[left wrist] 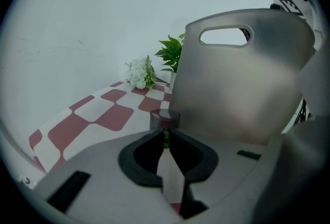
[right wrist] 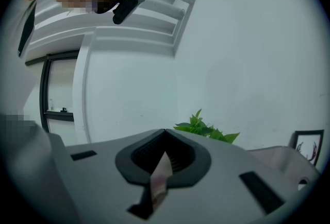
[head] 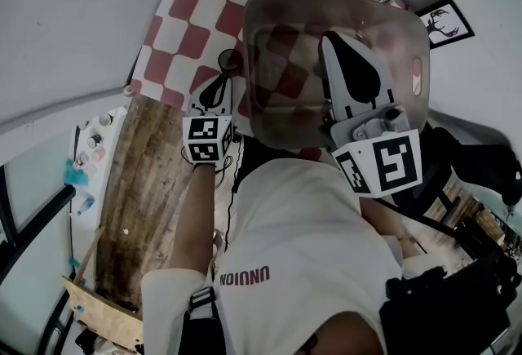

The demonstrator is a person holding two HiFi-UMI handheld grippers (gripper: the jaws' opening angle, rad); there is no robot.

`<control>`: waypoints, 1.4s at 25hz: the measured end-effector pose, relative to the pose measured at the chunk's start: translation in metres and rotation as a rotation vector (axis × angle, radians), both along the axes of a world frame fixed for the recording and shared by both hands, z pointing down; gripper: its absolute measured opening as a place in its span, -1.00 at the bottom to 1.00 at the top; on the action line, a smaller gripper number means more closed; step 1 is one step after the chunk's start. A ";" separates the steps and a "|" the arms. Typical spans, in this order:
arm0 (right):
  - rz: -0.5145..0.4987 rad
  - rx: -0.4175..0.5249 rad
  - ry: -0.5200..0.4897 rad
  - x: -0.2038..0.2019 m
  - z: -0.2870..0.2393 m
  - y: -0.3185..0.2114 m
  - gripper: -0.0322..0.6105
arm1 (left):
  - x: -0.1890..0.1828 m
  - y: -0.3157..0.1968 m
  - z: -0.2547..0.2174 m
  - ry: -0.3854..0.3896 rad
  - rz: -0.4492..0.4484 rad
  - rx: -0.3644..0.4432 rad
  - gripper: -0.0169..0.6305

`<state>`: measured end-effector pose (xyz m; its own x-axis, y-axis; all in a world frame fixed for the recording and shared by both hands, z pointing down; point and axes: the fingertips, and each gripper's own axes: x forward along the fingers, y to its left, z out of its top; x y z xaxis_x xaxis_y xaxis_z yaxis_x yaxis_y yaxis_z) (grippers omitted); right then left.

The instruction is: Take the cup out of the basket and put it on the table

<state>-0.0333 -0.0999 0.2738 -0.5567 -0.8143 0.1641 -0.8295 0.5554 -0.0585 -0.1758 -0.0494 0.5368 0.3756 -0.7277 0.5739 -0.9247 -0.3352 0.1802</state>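
The left gripper [left wrist: 165,136] is pinching its jaws down to a thin slit, and the tips are meeting at the near wall of the cup [left wrist: 165,116], just under its rim. From this I judge that it is gripping the cup by that wall, not just touching it. The gripper's own body is hiding the cup's base, so I cannot tell whether the cup is resting on the table [left wrist: 103,115] or hanging just above it.

The right gripper [right wrist: 165,134] is keeping its jaws together on nothing. In the head view it is hovering over the basket [left wrist: 242,89] and pointing toward the wall.

The dark, see-through cup is standing upright outside the basket, just beside the basket's left wall. It is over the checked cloth, close to the table's near edge and well inside its left edge. The basket is taking up the middle of the table and showing nothing inside it. A green plant [left wrist: 172,53] and white flowers [left wrist: 136,73] are sitting at the far edge.

The lift out of the basket is looking done. What appears to be remaining is settling the cup firmly on the cloth, opening the left jaws and drawing clear without tipping it.
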 end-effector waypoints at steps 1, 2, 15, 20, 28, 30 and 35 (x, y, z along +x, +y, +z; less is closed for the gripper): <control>0.000 0.000 0.000 0.000 0.000 0.000 -0.85 | 0.000 0.002 0.002 -0.004 0.001 -0.005 -0.81; 0.000 0.000 0.000 0.000 0.000 0.000 -0.84 | 0.000 0.004 0.004 -0.006 0.002 -0.011 -0.81; -0.007 0.003 0.000 -0.001 -0.001 0.002 -0.85 | 0.003 0.012 0.014 -0.021 0.020 -0.033 -0.81; -0.007 0.003 0.001 -0.001 -0.001 0.002 -0.84 | 0.005 0.013 0.016 -0.027 0.024 -0.043 -0.81; -0.004 0.004 0.002 0.001 -0.001 0.002 -0.84 | 0.005 0.013 0.018 -0.038 0.026 -0.040 -0.81; -0.005 0.004 0.001 0.000 -0.001 0.003 -0.84 | 0.003 0.014 0.018 -0.044 0.022 -0.038 -0.81; -0.005 0.006 0.002 0.000 -0.002 0.003 -0.84 | 0.004 0.013 0.015 -0.051 0.024 -0.039 -0.81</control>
